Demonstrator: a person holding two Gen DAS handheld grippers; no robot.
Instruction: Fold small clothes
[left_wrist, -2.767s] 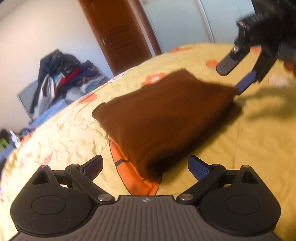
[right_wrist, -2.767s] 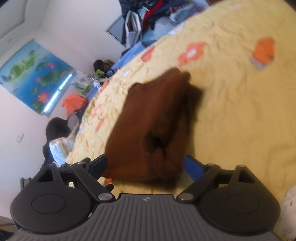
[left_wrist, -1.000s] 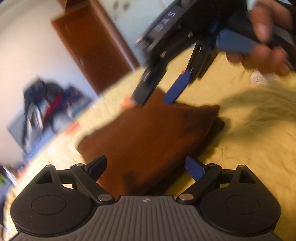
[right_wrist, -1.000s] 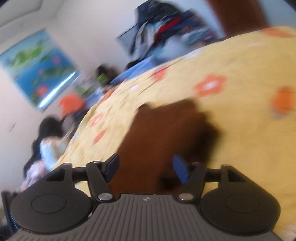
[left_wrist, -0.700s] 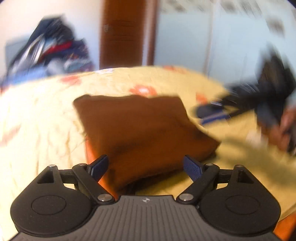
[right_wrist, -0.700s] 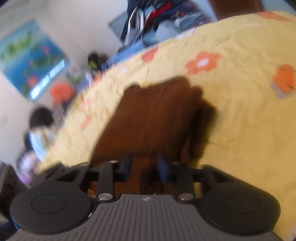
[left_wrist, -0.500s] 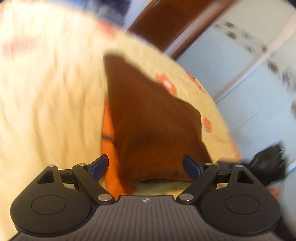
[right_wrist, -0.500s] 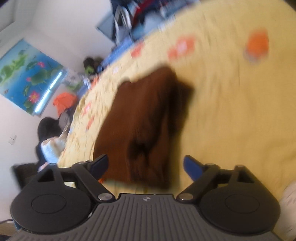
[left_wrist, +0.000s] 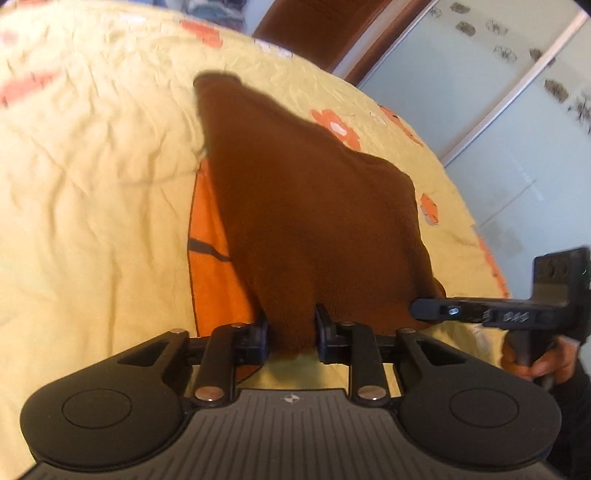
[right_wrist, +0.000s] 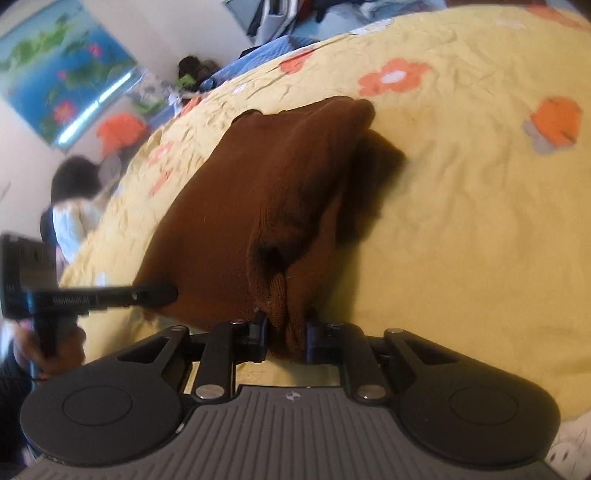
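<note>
Both claws clamped on the near edge of the folded garment

The left claw (left_wrist: 290, 328) and right claw (right_wrist: 286, 332) each pinch the brown knit garment (left_wrist: 306, 206) lying mid-bed (left_wrist: 92, 166), probably spaced to lift both corners evenly for another fold.

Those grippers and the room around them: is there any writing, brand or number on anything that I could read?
Nothing reads clearly.
Left gripper: pale lettering along its side, too blurred to read.
Right gripper: small embossed marks, not legible.
Each wrist camera's own gripper base carries a tiny emblem, with no words.
Poster: lotus picture, no text visible.
</note>
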